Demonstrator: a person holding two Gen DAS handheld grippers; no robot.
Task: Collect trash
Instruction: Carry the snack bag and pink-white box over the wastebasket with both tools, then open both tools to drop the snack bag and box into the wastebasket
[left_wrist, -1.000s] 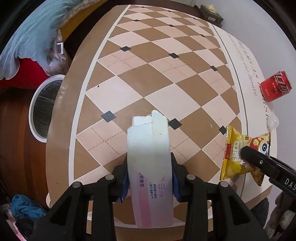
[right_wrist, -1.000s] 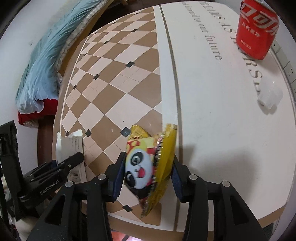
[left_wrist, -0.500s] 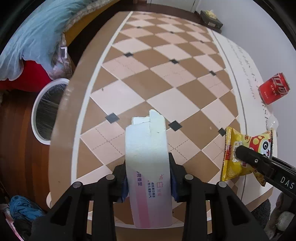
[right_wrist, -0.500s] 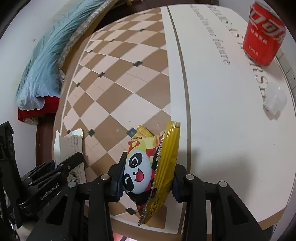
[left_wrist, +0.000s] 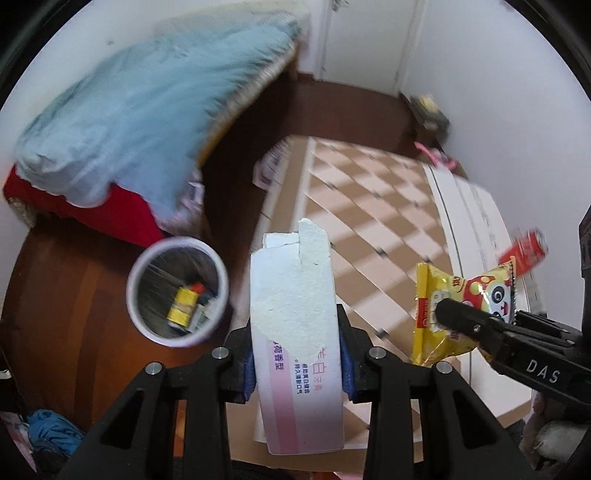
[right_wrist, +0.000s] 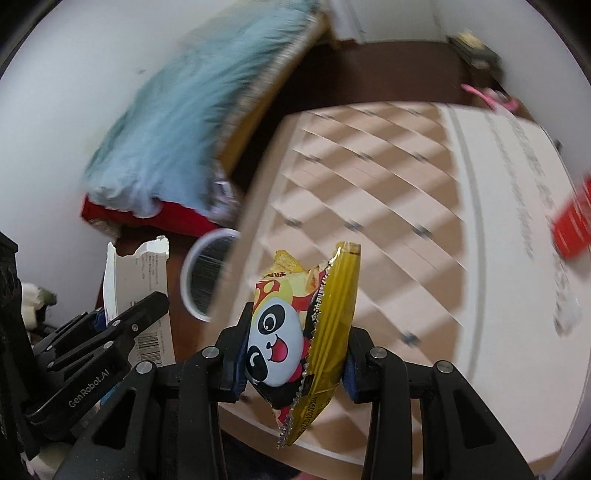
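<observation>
My left gripper (left_wrist: 295, 358) is shut on a torn white and pink carton (left_wrist: 295, 317), held up over the table's near edge. The same carton (right_wrist: 138, 291) shows at the left of the right wrist view. My right gripper (right_wrist: 295, 362) is shut on a yellow panda snack bag (right_wrist: 306, 332), also raised; the bag (left_wrist: 458, 299) appears at the right of the left wrist view. A white round trash bin (left_wrist: 177, 291) stands on the wooden floor left of the table, with a yellow item and other trash inside. In the right wrist view the bin (right_wrist: 207, 273) is partly hidden by the table edge.
A checkered brown and cream table (left_wrist: 369, 229) fills the middle. A red soda can (left_wrist: 524, 251) and a small clear cup (right_wrist: 569, 314) sit on its right side. A bed with a blue blanket (left_wrist: 122, 110) lies at the left, over red cloth (left_wrist: 103, 210).
Both grippers have risen and tilted up with their loads still held. The bin's inside and the room's far wall have come into view; the scene is motion blurred.
</observation>
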